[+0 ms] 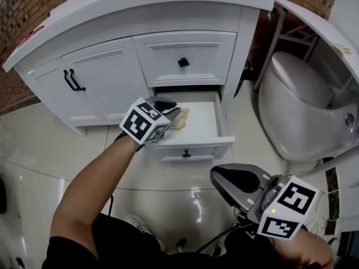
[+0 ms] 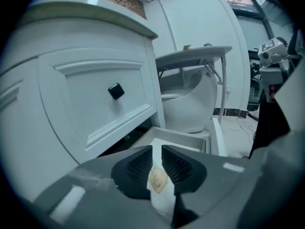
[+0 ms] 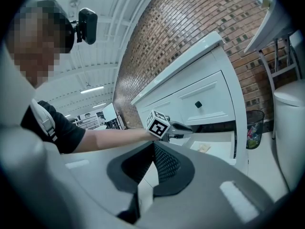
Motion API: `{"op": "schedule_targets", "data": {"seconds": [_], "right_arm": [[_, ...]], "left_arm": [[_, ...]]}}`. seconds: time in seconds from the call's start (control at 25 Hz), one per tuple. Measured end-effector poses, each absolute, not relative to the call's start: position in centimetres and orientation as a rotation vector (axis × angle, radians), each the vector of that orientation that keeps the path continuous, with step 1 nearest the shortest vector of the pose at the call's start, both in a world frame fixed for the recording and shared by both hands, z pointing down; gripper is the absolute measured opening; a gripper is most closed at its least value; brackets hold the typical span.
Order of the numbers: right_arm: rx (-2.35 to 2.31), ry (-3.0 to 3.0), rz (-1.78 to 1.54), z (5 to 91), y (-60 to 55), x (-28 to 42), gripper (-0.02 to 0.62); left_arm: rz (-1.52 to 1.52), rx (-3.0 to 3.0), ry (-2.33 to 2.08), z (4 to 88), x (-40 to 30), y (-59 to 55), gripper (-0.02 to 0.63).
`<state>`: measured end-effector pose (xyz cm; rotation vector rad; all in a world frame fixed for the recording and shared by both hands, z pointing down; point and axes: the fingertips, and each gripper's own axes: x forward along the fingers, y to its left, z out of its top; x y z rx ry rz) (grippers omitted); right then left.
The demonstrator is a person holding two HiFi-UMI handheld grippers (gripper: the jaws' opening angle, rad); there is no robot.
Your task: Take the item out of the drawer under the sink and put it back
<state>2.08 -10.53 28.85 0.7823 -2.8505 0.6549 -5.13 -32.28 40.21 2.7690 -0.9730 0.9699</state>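
**White vanity, bottom drawer open: item lies just beyond the left jaws**

The white vanity cabinet fills the upper head view. Its lowest drawer, under the sink, is pulled out, and the one above it is shut.

I have the left gripper reaching into the open drawer, with its tips over the left part of the drawer floor. In its own view the jaws stand a narrow slot apart and clamp nothing.

The right gripper hangs well back, low and outside the drawer front. Its tips are together and empty. The left is plainly the nearer tool.

The item is a small tan packet lying flat on the drawer floor. It sits just beside the left tips, on their right in the head view. In the left gripper view it shows through the slot, below and ahead of the jaws. I cannot say whether the pads touch it. It is too small for me to give its long axis.

My judgement is that the coming move depends on spreading the jaws wider and lowering them so that they straddle the packet.
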Motion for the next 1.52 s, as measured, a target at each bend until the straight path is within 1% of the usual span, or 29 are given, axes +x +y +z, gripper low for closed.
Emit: {"op": "schedule_targets", "data": {"seconds": [0.12,0.36,0.84,1.28,1.4,1.44,1.52], "right_arm": [[0.789,-2.837,0.679,29.4,-11.2,2.3,0.003],[0.789,-2.845,0.739,29.4,-12.0,2.5,0.003],[0.794,-2.855,0.774,29.3,-12.9,3.1,0.003],[0.817,-2.864,0.777,29.0,-13.1,4.1,0.003],[0.818,-2.866,0.776,28.9,-13.1,4.1,0.003],[0.816,-2.867,0.775,28.9,-13.0,4.0,0.003],[0.811,-2.869,0.773,28.8,-13.0,3.9,0.003]], "left_arm": [[1.038,2.727,-0.931,41.1,-5.1,-33.8,0.095],[1.198,2.634,-0.853,43.5,-4.5,-36.1,0.097],[1.579,2.331,-0.626,50.9,-4.1,-36.0,0.097],[1.641,2.217,-0.645,53.7,-4.4,-36.7,0.097],[1.649,2.217,-0.652,53.7,-4.5,-36.8,0.083],[1.647,2.221,-0.661,53.7,-4.5,-36.9,0.054],[1.636,2.234,-0.687,53.5,-4.6,-37.2,0.039]]}}
